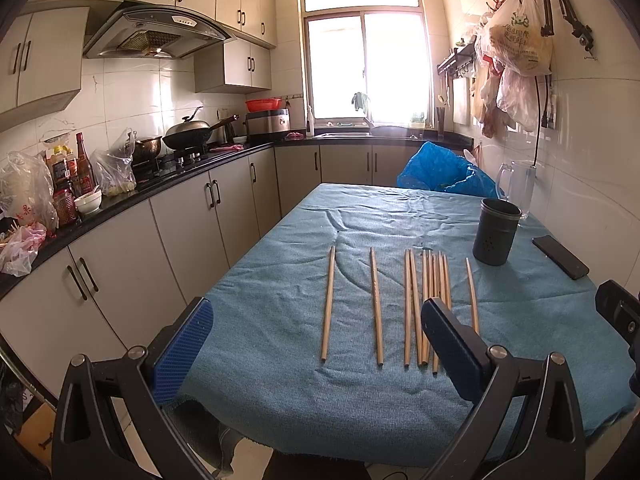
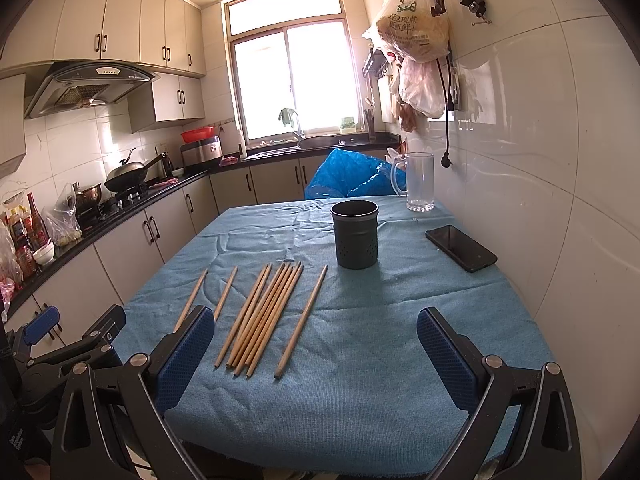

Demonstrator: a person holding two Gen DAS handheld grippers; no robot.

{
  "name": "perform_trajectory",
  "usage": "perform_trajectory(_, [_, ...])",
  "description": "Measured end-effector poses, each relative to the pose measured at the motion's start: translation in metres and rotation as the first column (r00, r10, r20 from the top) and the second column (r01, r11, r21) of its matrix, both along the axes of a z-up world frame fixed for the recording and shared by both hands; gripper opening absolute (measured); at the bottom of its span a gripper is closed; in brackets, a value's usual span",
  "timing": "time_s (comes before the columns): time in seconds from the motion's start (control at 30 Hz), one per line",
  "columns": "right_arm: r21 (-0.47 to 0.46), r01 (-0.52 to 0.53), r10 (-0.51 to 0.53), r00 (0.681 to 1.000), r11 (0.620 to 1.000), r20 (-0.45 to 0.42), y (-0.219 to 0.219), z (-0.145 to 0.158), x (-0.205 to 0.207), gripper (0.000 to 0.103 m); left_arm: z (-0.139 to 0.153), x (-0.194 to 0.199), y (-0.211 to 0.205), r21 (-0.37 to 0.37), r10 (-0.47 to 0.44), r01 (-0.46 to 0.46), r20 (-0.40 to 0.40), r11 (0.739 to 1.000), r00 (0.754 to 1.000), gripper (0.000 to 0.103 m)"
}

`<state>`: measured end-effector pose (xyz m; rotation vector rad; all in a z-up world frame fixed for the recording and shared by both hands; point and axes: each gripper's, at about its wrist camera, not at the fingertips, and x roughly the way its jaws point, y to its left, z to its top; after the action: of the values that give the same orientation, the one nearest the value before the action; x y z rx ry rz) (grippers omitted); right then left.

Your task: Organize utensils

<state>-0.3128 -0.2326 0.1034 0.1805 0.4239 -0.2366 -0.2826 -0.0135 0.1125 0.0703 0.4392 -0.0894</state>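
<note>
In the left wrist view, the left claw (image 1: 316, 344) stood spread wide and empty above the near edge of the surface (image 1: 360, 420); the chopsticks (image 1: 426, 304) lay flat on the cloth, none yet in the holder (image 1: 496, 236).

In the right wrist view, the right claw (image 2: 316, 344) was likewise apart and empty. Sorting looked unstarted; the next move would probably call for pinching one chopstick and lifting it to the holder (image 2: 355, 234).

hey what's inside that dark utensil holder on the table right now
Nothing shows inside the dark holder: from the right wrist view only bare inner wall below the rim is visible, and its bottom is hidden. The chopsticks all lie on the blue cloth.
</note>
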Motion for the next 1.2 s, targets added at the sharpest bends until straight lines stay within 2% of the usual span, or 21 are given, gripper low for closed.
perform_trajectory(0.6, [0.018,-0.009,0.009,1.0,1.0,-0.014,0.002,-0.005,0.004,0.103,-0.008,0.002,0.004,0.004,-0.007,0.007,-0.023,1.0,1.0,0.103])
perform_trajectory(0.87, [0.07,-0.038,0.041,0.999,0.997,-0.034,-0.013,0.005,0.027,0.103,-0.001,0.038,0.036,-0.067,0.01,-0.016,-0.099,0.998,0.995,0.103])
perform_trajectory(1.0, [0.115,-0.078,0.088,0.993,0.99,-0.079,-0.022,0.01,0.05,0.102,0.003,0.062,0.046,-0.075,-0.014,0.004,-0.145,0.997,0.989,0.103])
perform_trajectory(1.07, [0.132,-0.115,0.129,0.986,0.985,-0.104,-0.025,0.014,0.064,0.098,0.006,0.074,0.048,-0.078,-0.029,0.017,-0.164,0.997,0.986,0.103])
perform_trajectory(1.17, [0.16,-0.154,0.177,0.973,0.975,-0.145,-0.029,0.015,0.084,0.087,0.008,0.097,0.048,-0.098,-0.092,0.073,-0.212,0.993,0.973,0.103])
perform_trajectory(1.2, [0.185,-0.174,0.205,0.965,0.967,-0.165,-0.031,0.014,0.096,0.079,0.008,0.105,0.046,-0.107,-0.111,0.088,-0.232,0.99,0.966,0.103])
